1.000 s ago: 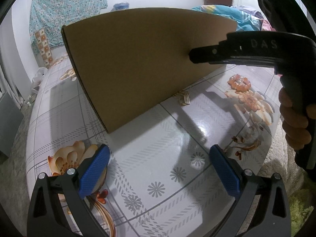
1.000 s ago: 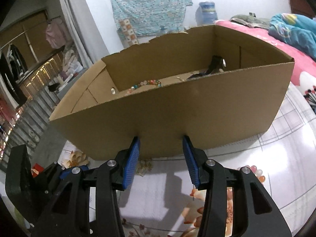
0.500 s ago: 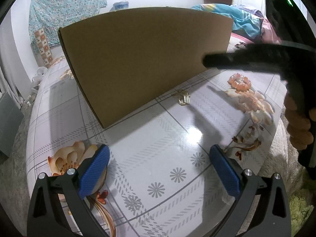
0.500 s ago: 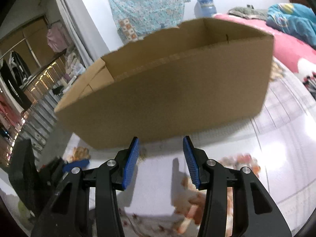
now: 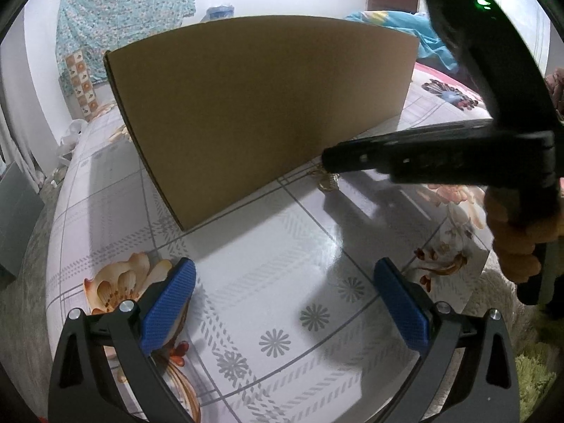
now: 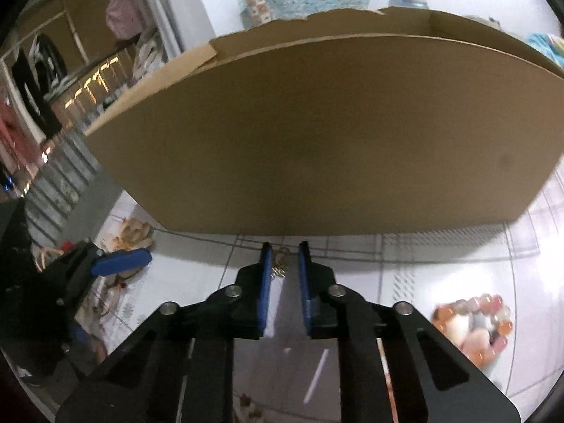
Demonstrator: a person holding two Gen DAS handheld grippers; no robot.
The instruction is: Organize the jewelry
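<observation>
Jewelry piece (image 6: 280, 264): small gold-coloured chain item, lying on the table (image 5: 282, 264) just in front of the near wall of the cardboard box (image 5: 261, 105), close to the box's base. In the left wrist view the same piece (image 5: 328, 180) shows beneath the tip of the right gripper.

Surroundings: table has a glossy white covering printed with flowers and grid lines. Box is large, open-topped, and takes up most of the space beyond the piece; its tall near wall stands directly behind the piece. A beaded bracelet (image 6: 474, 328) in orange, pink and pale beads lies on the table to the right, well apart from the gold piece. Patterned cloth (image 5: 123, 24) hangs on the far wall. A hand (image 5: 518, 239) grips the handle of the right gripper at the right edge of the left view.

Right gripper (image 6: 283, 264): tips down at the table, jaws closing, only a narrow gap left; the gold piece sits between the blue pads (image 6: 266, 275). Pads do not yet visibly press on it; image is motion-blurred.

Left gripper (image 5: 283, 303): jaws spread wide, nothing between them, poised over bare table, well short of the box.
</observation>
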